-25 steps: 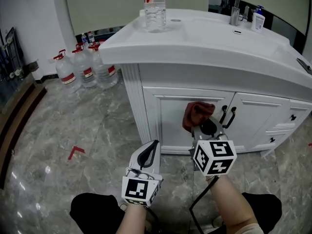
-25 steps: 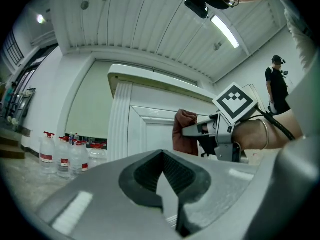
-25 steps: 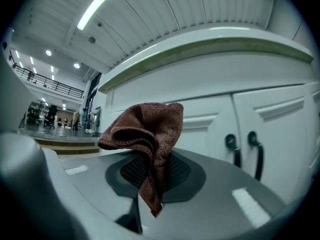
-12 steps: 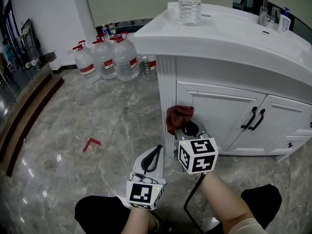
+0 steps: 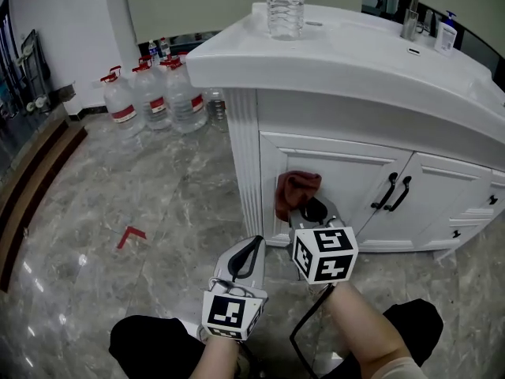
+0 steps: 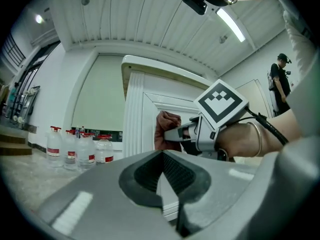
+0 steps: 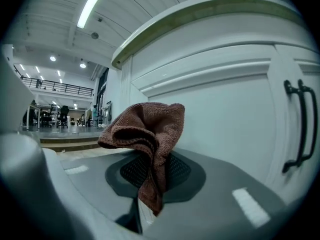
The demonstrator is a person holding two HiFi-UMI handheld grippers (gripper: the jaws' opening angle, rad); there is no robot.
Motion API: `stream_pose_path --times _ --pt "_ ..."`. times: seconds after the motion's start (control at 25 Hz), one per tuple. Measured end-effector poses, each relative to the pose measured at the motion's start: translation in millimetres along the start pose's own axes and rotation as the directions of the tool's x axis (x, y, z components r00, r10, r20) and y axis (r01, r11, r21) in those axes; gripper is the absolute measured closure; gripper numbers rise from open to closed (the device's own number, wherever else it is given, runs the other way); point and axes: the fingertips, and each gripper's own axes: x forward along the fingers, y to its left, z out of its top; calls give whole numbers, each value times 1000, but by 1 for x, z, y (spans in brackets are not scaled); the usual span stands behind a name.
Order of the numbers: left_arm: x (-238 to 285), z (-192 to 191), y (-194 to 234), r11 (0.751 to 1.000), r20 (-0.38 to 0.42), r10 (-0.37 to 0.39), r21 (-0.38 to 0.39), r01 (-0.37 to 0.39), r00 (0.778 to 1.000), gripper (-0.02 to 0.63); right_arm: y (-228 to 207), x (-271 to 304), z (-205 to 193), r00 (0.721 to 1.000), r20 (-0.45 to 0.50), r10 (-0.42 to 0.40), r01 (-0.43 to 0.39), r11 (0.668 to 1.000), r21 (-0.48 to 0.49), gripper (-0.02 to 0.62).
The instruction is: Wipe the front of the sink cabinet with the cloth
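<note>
Head view gives us a grey marble floor (image 5: 118, 196) with a glossy sheen and one red angle mark (image 5: 130, 235) on it, at the left. At the right stands the white sink cabinet (image 5: 339, 172) under a white worktop (image 5: 355, 65). On the worktop we count one clear water bottle (image 5: 285, 6), cut off at the top edge, one tap (image 5: 412, 6) and one pump bottle (image 5: 444, 34) at the far right.

Against the far wall on the floor stand big water jugs (image 5: 150, 93) with red caps. We count three for sure. Smaller bottles crowd behind them and we cannot separate those.

The cabinet's doors carry two black handles (image 5: 394, 192), side by side. Its right end runs out of the picture.

The brown cloth (image 5: 296, 189) hangs bunched in front of the left door, low down and left of the handles. The right claw (image 5: 304, 210) is clamped on it. In the right gripper view the cloth (image 7: 150, 129) is pinched between the closed jaws of that claw (image 7: 152, 176), its folds rising above them, the door panel just behind. We cannot tell whether cloth and door touch.

The left claw (image 5: 251, 245) sits nearer and left of the right one, apart from the cabinet. In the left gripper view its jaws are pressed together with nothing between them (image 6: 162, 171). One person (image 6: 281, 81) stands far off at the right there, small and dim.
</note>
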Motion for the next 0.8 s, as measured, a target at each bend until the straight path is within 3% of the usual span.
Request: stream_pose_path --times 0.36,0.64,0.8 --pt "29 6 -45 997 9 -73 -8 73 997 606 -64 -42 8 994 21 -111 111 994 15 507" --pt "43 3 -74 992 6 -125 -14 125 992 606 -121 -79 14 970 25 -242 241 970 26 506" --pt "45 0 -77 992 1 -126 -20 126 992 606 -134 -89 13 965 17 -263 263 965 -3 508"
